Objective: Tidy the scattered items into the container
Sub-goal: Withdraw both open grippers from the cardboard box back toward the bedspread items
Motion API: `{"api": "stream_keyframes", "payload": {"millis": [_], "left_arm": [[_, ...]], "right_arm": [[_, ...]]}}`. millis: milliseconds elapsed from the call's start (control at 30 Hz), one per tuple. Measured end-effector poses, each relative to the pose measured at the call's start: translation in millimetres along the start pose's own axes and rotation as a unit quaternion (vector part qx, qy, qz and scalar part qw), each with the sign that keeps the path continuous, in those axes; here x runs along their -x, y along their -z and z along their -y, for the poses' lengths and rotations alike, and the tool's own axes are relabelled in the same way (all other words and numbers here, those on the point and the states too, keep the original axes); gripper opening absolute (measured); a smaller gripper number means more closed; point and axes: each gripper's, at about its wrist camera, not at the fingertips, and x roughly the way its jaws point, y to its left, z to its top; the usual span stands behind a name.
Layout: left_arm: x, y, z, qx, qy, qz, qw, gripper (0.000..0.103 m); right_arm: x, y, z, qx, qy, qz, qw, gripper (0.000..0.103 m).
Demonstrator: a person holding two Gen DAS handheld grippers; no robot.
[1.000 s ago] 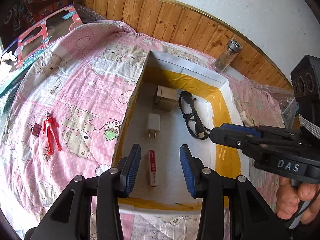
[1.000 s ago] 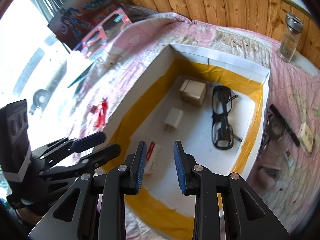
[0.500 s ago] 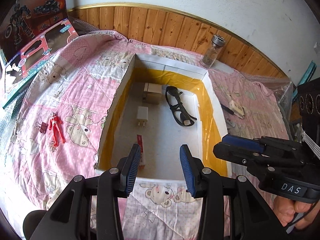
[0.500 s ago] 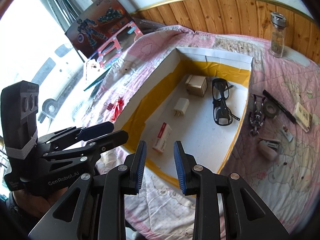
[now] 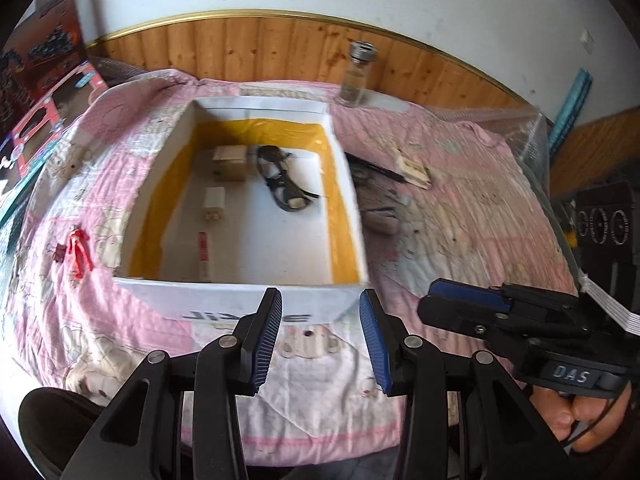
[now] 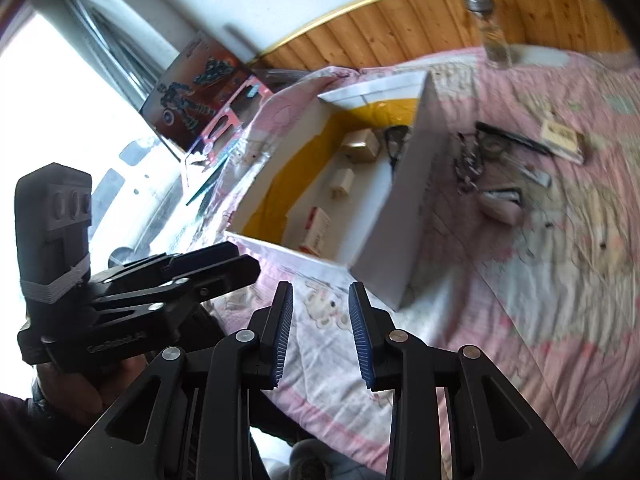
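Observation:
A white box (image 5: pixel 240 296) (image 6: pixel 404 216) with yellow tape inside stands on the pink quilt. It holds black glasses (image 5: pixel 282 184), a beige box (image 5: pixel 230 162), a white charger (image 5: pixel 214 202) and a red-and-white packet (image 5: pixel 204 254) (image 6: pixel 316 230). My left gripper (image 5: pixel 320 320) is open and empty, held before the box's near wall. My right gripper (image 6: pixel 320 310) is open and empty too, off the box's near right corner. A red toy figure (image 5: pixel 78 252) lies left of the box. Right of it lie a black pen (image 6: pixel 512 136), a small card box (image 6: pixel 562 140), a tape roll (image 6: pixel 492 146) and a stapler (image 6: pixel 500 202).
A glass jar (image 5: pixel 358 76) stands by the wooden wall panel behind the box. A toy package (image 6: pixel 200 92) leans at the far left near a bright window. A hand (image 5: pixel 588 416) holds the right gripper. A clear bin (image 5: pixel 532 144) sits at the far right.
Both grippers have drawn back from over the box to in front of its near wall, and the right one has swung rightward. Both stay open and empty.

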Motion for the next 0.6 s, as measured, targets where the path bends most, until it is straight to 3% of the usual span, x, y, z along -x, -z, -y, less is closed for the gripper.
{"api": "stream_keyframes", "payload": {"millis": [333, 433, 600], "left_arm": [[-30, -9, 79, -0.051, 0.033, -0.029, 0.9978, 0.043], [-44, -18, 97, -0.061, 0.030, -0.034, 0.9971, 0.048], [-69, -32, 107, -0.046, 0.029, -0.046, 0.9975, 0.049]], "right_arm": [[28, 16, 66, -0.063, 0.016, 0.020, 0.998, 0.032], [33, 14, 83, -0.071, 0.025, 0.020, 0.997, 0.032], [35, 1, 108, -0.069, 0.044, 0.013, 0.997, 0.032]]}}
